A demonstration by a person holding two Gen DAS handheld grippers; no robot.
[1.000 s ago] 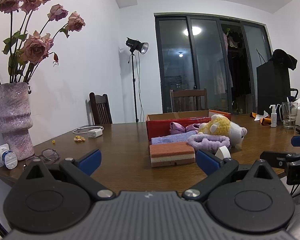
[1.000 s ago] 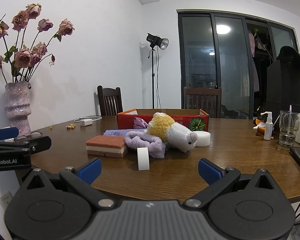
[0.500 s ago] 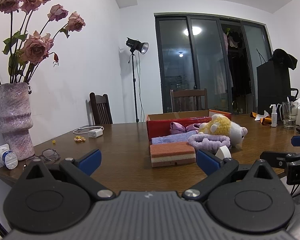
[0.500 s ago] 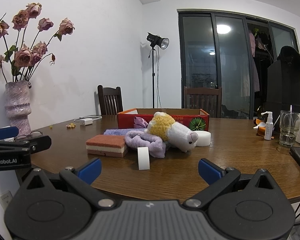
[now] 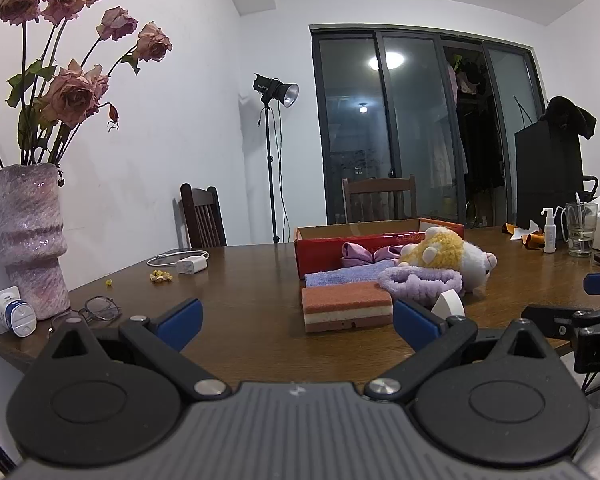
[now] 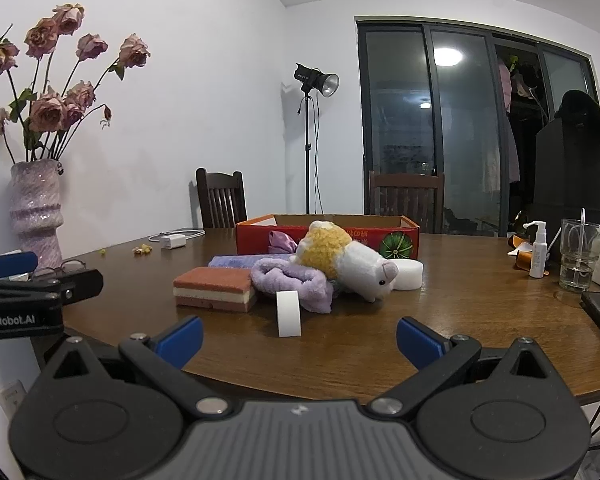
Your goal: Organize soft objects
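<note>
the soft things sit bunched in the middle of the wooden table (image 6: 460, 320): a layered sponge (image 6: 214, 289) lies flat at the near left, a purple headband (image 6: 294, 283) just beside it on its right, and a yellow-and-white plush toy (image 6: 346, 262) leans over the headband, nose down toward a white round pad (image 6: 408, 275). a folded purple towel (image 6: 240, 261) lies behind the sponge, up against the red cardboard box (image 6: 328, 236), and a pink bow (image 5: 358, 250) is in front of that box. a white tape roll (image 6: 289, 313) stands on edge nearest the cameras. the right gripper (image 6: 299, 338) hangs short of the table edge, fingers spread wide, holding nothing, the tape roll straight ahead between them, well apart. the left gripper (image 5: 298, 318) is likewise spread and empty, sponge ahead between its fingers, untouched.
</note>
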